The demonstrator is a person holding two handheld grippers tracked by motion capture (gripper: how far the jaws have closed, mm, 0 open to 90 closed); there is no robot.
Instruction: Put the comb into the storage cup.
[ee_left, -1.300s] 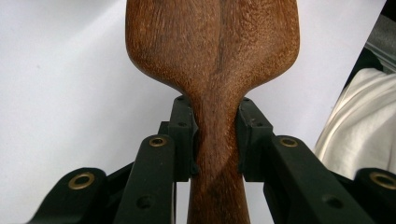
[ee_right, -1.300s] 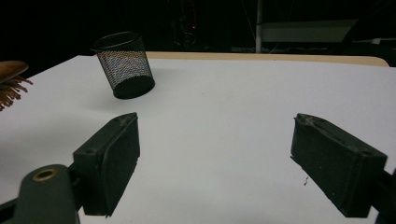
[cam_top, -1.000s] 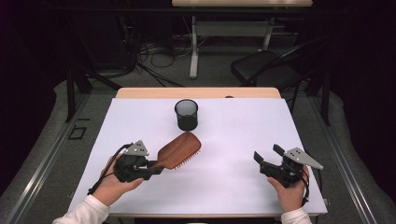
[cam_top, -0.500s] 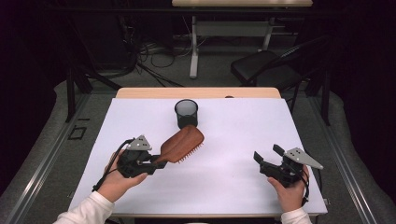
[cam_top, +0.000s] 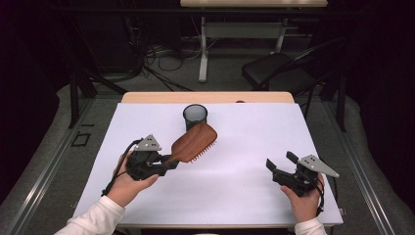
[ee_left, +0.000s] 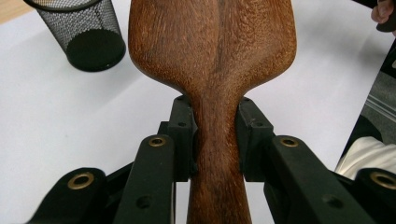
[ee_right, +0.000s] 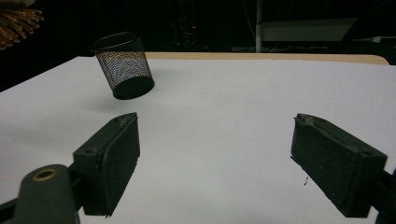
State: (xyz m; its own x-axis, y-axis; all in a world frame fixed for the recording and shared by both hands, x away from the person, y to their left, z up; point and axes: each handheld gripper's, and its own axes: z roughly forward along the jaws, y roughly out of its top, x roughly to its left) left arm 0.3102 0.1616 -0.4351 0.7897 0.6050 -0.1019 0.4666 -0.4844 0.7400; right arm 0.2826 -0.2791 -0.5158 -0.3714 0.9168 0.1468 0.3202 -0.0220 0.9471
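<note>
Left gripper (cam_top: 169, 163): at the near left of the table, in the person's left hand (cam_top: 128, 183); its jaws are clenched on the neck of the wooden hairbrush, one pad on each side of the handle, as the left gripper view shows.
Wooden hairbrush (cam_top: 195, 142): raised off the white table cover, tilted, head pointing far and right toward the mesh cup; smooth wooden back up, bristles down and to the right. Its far tip lies just near of the cup in the high view; whether they touch I cannot tell.
Mesh cup (cam_top: 195, 116): black wire, upright, open top, standing at the far middle of the cover, just beyond the brush head.
Table cover (cam_top: 254, 132): white sheet over a wooden table (cam_top: 161, 97), whose bare edge shows along the far side.
Right gripper (cam_top: 280, 164): at the near right, in the person's right hand (cam_top: 304, 201), well apart from the brush; jaws released and spread wide, nothing between them but white cover in the right gripper view.
</note>
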